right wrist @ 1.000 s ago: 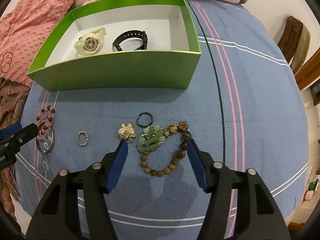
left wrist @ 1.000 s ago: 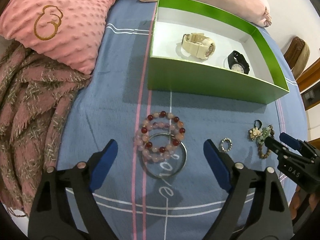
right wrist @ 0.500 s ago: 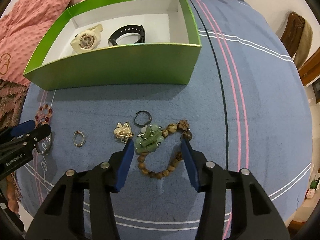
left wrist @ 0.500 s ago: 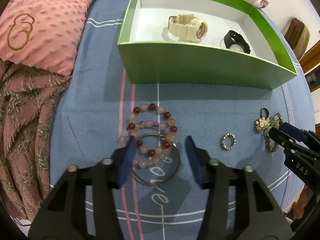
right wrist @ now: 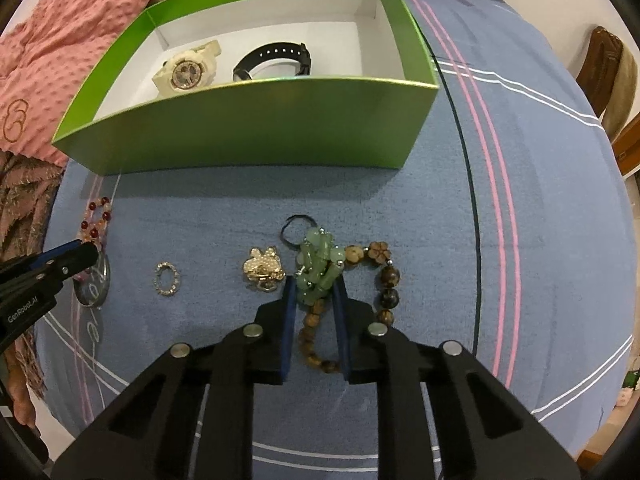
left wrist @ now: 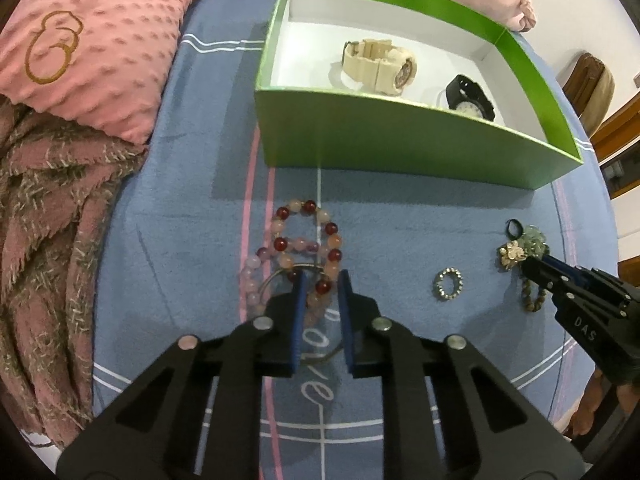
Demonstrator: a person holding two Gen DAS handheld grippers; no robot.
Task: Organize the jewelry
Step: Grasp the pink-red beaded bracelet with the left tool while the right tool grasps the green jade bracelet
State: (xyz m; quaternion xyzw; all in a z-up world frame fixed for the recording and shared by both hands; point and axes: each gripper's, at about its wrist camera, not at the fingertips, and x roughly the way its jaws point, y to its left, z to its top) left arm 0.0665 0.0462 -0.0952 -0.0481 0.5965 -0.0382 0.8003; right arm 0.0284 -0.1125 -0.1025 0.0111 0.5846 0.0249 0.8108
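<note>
Blue-padded left gripper (left wrist: 321, 280) pinches the pink bead bracelet (left wrist: 306, 248); right gripper (right wrist: 314, 286) pinches the green-and-wood bracelet (right wrist: 320, 264). Next: lift both into the green box (right wrist: 256, 132) ahead.

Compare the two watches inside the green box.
The cream watch is chunky, with a thick strap and a bezel showing a gold-toned dial; the black watch is slim, with a thin perforated strap. The cream one lies left, the black one right. Both rest in the green box with straps curled.
</note>
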